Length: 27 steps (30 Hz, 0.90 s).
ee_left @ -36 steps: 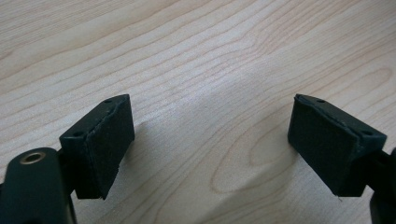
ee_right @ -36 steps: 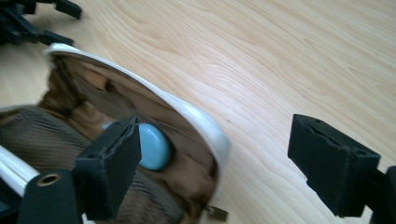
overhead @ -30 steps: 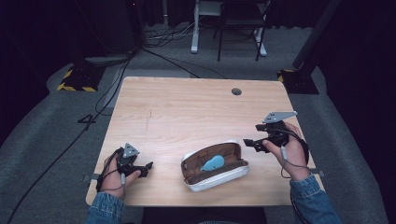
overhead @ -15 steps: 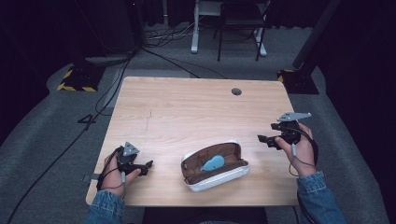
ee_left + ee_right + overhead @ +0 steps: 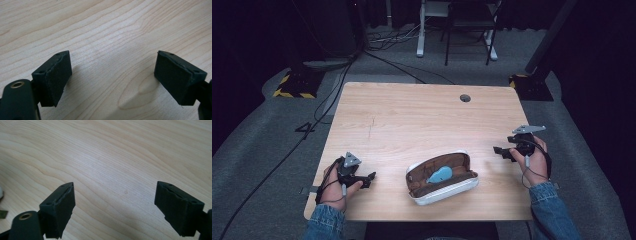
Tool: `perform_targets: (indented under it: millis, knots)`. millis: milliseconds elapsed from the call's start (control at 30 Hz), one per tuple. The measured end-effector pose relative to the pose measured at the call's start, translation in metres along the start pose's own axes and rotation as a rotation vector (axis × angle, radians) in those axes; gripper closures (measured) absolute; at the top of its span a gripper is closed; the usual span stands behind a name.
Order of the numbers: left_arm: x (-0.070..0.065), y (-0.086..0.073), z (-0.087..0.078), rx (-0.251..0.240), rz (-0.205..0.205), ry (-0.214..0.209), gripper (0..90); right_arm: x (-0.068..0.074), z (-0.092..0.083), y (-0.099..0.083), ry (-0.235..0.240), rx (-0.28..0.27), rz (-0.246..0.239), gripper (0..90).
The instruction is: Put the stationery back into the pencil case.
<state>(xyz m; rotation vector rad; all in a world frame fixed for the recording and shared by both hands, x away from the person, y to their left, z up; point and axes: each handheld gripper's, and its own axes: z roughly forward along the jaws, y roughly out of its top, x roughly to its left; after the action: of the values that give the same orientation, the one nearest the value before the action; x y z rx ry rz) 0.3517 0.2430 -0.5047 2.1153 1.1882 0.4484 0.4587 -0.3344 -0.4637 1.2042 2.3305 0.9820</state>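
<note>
An open glasses case (image 5: 442, 177), white outside and brown inside, lies near the table's front edge with a light blue cloth (image 5: 440, 174) in it. My left gripper (image 5: 368, 178) rests on the wood to its left, open, with bare table between its pads (image 5: 56, 75). My right gripper (image 5: 499, 151) sits low at the table's right edge, to the right of the case and apart from it, jaws pointing left. It is open too, and its pads (image 5: 61, 206) frame only wood grain.
The wooden table (image 5: 412, 120) has a round cable hole (image 5: 465, 98) at the back right. Beyond it are cables on grey floor, a chair base (image 5: 452, 30) and a yellow-black striped block (image 5: 294, 85). A white corner of the case (image 5: 1, 193) shows in the right gripper view.
My right hand has moved rightward and down toward the table's right edge, away from the case. The left hand and the case have stayed put.
</note>
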Motion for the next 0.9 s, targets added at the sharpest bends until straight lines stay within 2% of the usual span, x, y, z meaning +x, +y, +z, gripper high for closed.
perform_targets:
  millis: [400, 567, 633, 700, 767, 900]
  knots:
    - [0.000, 0.000, 0.000, 0.000, 0.000, 0.000, 14.8, -0.011, 0.022, -0.021, -0.019, 0.028, 0.019, 16.9]
    - [0.000, 0.000, 0.000, 0.000, 0.000, 0.001, 14.7, -0.010, 0.028, -0.023, -0.035, 0.002, 0.013, 15.7]
    - [0.000, 0.000, 0.000, 0.000, 0.000, 0.001, 14.8, -0.010, 0.030, -0.023, -0.046, -0.009, 0.018, 12.9]
    - [0.000, 0.000, 0.000, -0.002, 0.002, 0.000, 14.7, -0.008, 0.034, -0.023, -0.074, -0.022, 0.043, 6.9]
    - [0.000, 0.000, 0.000, -0.001, 0.002, 0.000, 14.7, -0.009, 0.036, -0.022, -0.081, -0.014, 0.048, 4.0]
    - [0.000, 0.000, 0.000, -0.001, 0.002, 0.000, 14.7, -0.009, 0.036, -0.022, -0.085, -0.013, 0.054, 3.9]
